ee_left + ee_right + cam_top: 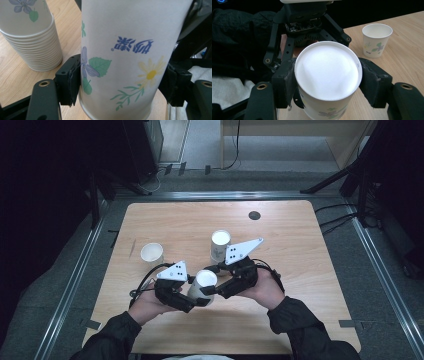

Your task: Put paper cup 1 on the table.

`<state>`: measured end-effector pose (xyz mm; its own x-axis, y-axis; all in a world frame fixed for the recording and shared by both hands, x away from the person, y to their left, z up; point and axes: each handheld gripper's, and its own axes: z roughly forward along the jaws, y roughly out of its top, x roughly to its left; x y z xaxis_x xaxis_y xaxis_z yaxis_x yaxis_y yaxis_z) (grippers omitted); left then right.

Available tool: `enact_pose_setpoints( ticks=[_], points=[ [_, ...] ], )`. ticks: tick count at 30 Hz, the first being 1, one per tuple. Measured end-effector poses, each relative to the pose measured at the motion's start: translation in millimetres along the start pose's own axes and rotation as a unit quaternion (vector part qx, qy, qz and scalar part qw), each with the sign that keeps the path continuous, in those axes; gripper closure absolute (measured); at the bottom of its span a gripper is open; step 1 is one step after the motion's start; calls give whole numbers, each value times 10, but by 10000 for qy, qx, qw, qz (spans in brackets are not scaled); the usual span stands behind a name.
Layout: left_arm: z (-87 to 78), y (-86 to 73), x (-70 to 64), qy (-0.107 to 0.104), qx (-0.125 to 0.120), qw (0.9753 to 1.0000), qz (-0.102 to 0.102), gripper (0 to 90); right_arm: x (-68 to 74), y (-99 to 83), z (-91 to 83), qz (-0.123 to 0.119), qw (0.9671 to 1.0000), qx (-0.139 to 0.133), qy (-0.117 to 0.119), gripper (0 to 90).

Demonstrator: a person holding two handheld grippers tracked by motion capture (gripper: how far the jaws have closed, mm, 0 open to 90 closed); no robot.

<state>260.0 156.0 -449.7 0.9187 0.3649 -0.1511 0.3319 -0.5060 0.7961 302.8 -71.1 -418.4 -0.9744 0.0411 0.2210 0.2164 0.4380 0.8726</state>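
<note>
Obscured and cropped items noted.
Held cup cut off at top edge in left tool view, rim unseen; base partly cropped in right tool view. Stack of cups cropped at top and left edges. Printed lettering on the held cup inverted, not legible. Contact of cup with left tool masked by hands in high view.

The held paper cup is white, printed with a lilac flower, green leaves, a yellow daisy on thin green stems and blue lettering (upside down in the left gripper view); its inside is plain white. The stack of cups repeats the lilac flower and green leaf on white. The single cup carries faint green sprigs. Both grippers' jaws are black; the counter is pale wood grain.
</note>
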Motion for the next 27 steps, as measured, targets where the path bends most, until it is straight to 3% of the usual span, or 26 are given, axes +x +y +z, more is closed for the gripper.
enact_pose_setpoints(
  ticks=[5, 7, 13, 19, 20, 21, 22, 23, 24, 25, 27],
  points=[
    [-11, 0, 17, 63, 93, 9999, 19, 284, -33, -34, 16, 55, 9999, 96, -38, 293],
    [-21, -5, 33, 109, 158, 9998, 39, 284, -35, -62, 34, -18, 9996, 201, -175, 196],
    [-39, -5, 84, 176, 381, 9991, 42, 284, -16, -114, 39, -134, 9987, 401, -299, 217],
    [-6, 6, 93, 190, 825, 9960, 280, 283, -6, -195, 75, -213, 9966, 689, -388, 236],
    [15, 20, 94, 271, 989, 9939, 409, 284, -14, -224, 91, -206, 9959, 773, -412, 237],
    [15, 20, 94, 271, 989, 9939, 409, 284, -15, -236, 97, -196, 9957, 795, -432, 237],
    [34, 24, 91, 333, 1108, 9920, 496, 284, -14, -247, 105, -173, 9957, 803, -435, 237],
    [55, 23, 82, 430, 1201, 9900, 601, 284, -14, -247, 105, -173, 9957, 803, -435, 237],
    [102, 22, 69, 524, 1399, 9861, 727, 284, -9, -264, 115, -189, 9951, 850, -461, 236],
    [102, 22, 69, 524, 1399, 9861, 727, 284, -9, -264, 115, -189, 9951, 850, -461, 236],
    [140, 26, 62, 560, 1543, 9829, 833, 284, 4, -281, 126, -186, 9945, 913, -478, 237]
  ],
)
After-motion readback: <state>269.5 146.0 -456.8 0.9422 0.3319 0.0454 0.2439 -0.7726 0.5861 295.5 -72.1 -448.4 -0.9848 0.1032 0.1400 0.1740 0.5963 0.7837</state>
